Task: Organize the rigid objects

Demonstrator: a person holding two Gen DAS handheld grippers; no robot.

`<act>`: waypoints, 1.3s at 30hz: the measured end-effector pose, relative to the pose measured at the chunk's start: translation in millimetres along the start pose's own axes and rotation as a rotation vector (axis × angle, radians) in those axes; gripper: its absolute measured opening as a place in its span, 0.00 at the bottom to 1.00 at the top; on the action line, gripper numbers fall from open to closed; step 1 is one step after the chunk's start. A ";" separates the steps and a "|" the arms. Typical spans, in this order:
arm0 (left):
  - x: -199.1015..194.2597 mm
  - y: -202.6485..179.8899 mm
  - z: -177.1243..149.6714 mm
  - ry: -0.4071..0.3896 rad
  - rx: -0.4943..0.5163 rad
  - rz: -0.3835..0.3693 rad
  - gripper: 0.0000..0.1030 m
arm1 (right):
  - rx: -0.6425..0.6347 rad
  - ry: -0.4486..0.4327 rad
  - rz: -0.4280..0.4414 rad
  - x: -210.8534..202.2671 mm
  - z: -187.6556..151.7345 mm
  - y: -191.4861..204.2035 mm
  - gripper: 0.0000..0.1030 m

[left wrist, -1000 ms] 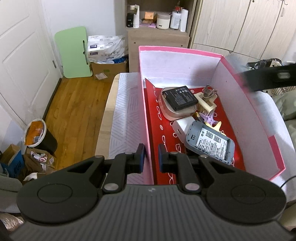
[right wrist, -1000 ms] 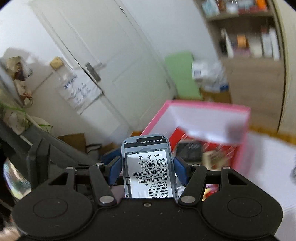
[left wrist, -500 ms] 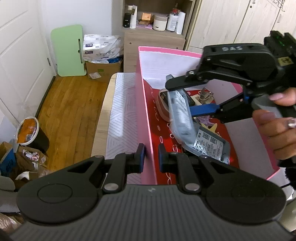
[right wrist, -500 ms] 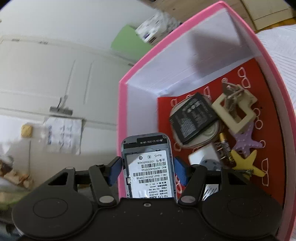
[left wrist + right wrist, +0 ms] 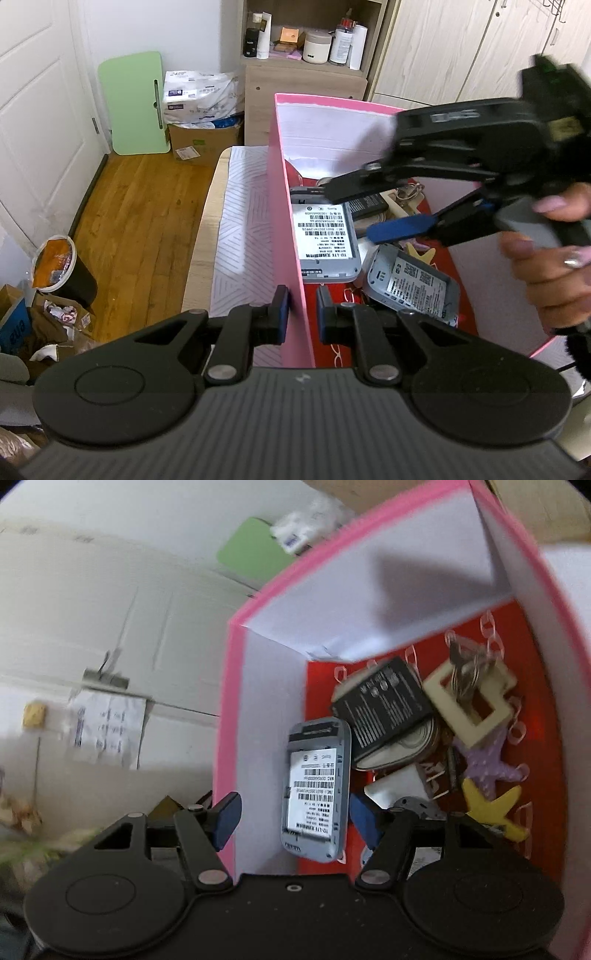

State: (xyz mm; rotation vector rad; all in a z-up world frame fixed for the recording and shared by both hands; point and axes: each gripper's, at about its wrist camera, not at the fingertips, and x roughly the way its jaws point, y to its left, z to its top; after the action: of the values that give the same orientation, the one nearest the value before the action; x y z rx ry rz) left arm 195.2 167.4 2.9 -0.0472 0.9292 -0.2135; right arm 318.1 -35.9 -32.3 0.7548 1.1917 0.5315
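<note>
Left hand-held gripper [image 5: 300, 309] clamps the pink box [image 5: 291, 236] wall—right hand-held gripper [image 5: 293, 814], opening, apparently frees the router [image 5: 316, 790].

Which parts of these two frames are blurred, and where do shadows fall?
Left wrist view: right claw and its hand smear with motion; floor, shelf and box stay sharp. Right wrist view: door and papers at left are streaked, the router slightly soft; a dark shadow lies on the box's white inner wall.
</note>
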 end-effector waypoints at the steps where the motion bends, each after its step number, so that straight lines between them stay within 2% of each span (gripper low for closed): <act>1: -0.3 0.2 0.3 0.000 -0.001 0.000 0.13 | -0.038 -0.007 -0.002 -8.3 -1.9 3.8 0.69; 5: -0.2 -1.2 0.6 0.000 -0.003 0.005 0.13 | -0.197 -0.050 -0.015 -43.3 -13.2 16.8 0.69; 11: 0.2 -6.1 3.2 0.011 0.007 0.030 0.13 | -0.442 -0.218 -0.122 -88.2 -43.4 34.4 0.69; 13: 0.0 -7.0 3.5 0.017 0.004 0.034 0.13 | -0.498 -0.246 -0.153 -96.4 -52.5 35.7 0.70; 16: 0.7 -4.0 7.0 0.030 -0.015 0.027 0.13 | -0.513 -0.270 -0.134 -108.0 -60.2 31.9 0.70; 20: 0.6 -4.1 8.1 0.044 -0.020 0.070 0.13 | -0.518 -0.329 -0.152 -119.4 -69.4 30.0 0.71; 24: -16.5 -8.1 4.1 0.024 -0.011 0.070 0.17 | -0.533 -0.365 -0.181 -127.8 -77.4 29.2 0.73; 28: -34.6 -13.6 -3.7 0.003 -0.012 0.084 0.22 | -0.528 -0.369 -0.177 -133.8 -84.0 22.7 0.74; 32: -47.1 -23.5 -13.1 -0.014 0.009 0.124 0.22 | -0.531 -0.373 -0.180 -136.7 -90.2 19.0 0.74; 36: -58.3 -35.5 -19.0 -0.014 0.013 0.123 0.22 | -0.543 -0.383 -0.188 -142.0 -96.4 16.1 0.75; 39: -69.6 -46.5 -22.2 -0.028 0.024 0.128 0.29 | -0.549 -0.390 -0.191 -146.3 -103.2 14.1 0.77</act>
State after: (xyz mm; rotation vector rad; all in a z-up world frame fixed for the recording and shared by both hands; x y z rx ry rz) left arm 129.7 137.2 50.7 0.0311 0.8982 -0.1047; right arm 176.3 -107.8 51.1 0.2508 0.6946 0.4927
